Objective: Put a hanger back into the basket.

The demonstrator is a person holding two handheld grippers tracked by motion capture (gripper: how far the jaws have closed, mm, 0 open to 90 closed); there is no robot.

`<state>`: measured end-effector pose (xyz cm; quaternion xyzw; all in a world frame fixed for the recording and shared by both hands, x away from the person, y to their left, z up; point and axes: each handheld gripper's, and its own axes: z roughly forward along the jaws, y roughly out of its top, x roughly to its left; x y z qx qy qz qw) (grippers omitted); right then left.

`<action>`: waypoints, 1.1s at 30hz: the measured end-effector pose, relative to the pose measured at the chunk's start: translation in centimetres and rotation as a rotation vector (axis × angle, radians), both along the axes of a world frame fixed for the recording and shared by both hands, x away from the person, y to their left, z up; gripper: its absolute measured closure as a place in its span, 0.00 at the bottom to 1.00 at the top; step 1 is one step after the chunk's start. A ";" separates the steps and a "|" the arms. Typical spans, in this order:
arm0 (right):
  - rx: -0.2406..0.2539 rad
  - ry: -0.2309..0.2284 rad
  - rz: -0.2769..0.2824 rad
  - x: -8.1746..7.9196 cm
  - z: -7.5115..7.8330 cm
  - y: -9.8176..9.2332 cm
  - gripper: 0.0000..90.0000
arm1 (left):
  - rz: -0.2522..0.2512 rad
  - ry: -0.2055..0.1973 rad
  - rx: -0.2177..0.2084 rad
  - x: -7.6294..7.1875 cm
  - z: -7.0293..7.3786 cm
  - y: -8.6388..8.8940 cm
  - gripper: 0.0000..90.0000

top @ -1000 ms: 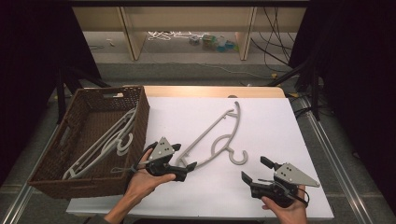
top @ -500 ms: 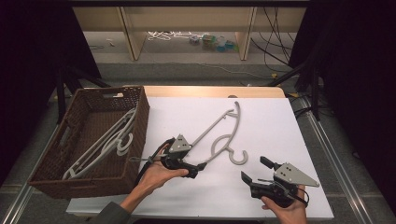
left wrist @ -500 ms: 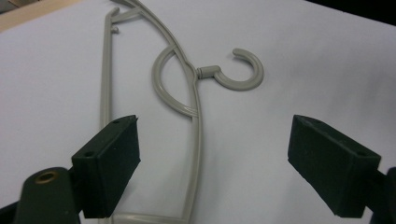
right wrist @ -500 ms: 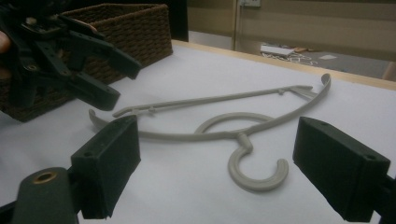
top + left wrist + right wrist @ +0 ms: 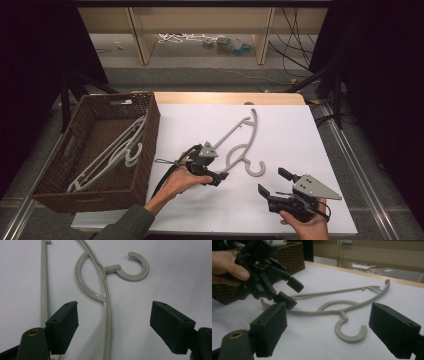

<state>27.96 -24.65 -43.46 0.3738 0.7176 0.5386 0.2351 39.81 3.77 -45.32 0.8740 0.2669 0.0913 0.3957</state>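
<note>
- The grey hanger (image 5: pixel 242 145) lies flat at the middle of the white counter (image 5: pixel 300 130).
- The left gripper (image 5: pixel 219 176), fingers spread and just closing slightly, straddles the hanger's near arm without touching.
- The right gripper (image 5: pixel 272 181) rests near-right, fingers spread, empty.
- A wicker basket (image 5: pixel 147 130) sits left.

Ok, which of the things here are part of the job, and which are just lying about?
Part of the job:
- grey hanger on the table
- left gripper, jaws open and just closing a little around the hanger's arm, not yet pressing it
- basket
- white hangers already in the basket

Lying about:
- right gripper, open, off to the side
- clutter on the floor beyond the table
</note>
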 end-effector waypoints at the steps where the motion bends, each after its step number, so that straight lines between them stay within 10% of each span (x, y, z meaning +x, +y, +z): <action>1: -0.007 0.005 -0.008 -0.1 0.1 0.0 0.18 | -0.004 -0.004 0.006 0.2 -0.1 -0.2 0.25; 10: -0.005 0.001 -0.002 0.0 0.1 -0.1 0.18 | -0.073 0.040 0.146 1.3 -0.8 -1.6 0.35; 33: -0.008 -0.001 -0.006 0.0 0.1 0.0 0.18 | -0.061 0.172 0.275 2.8 -1.5 -3.6 0.64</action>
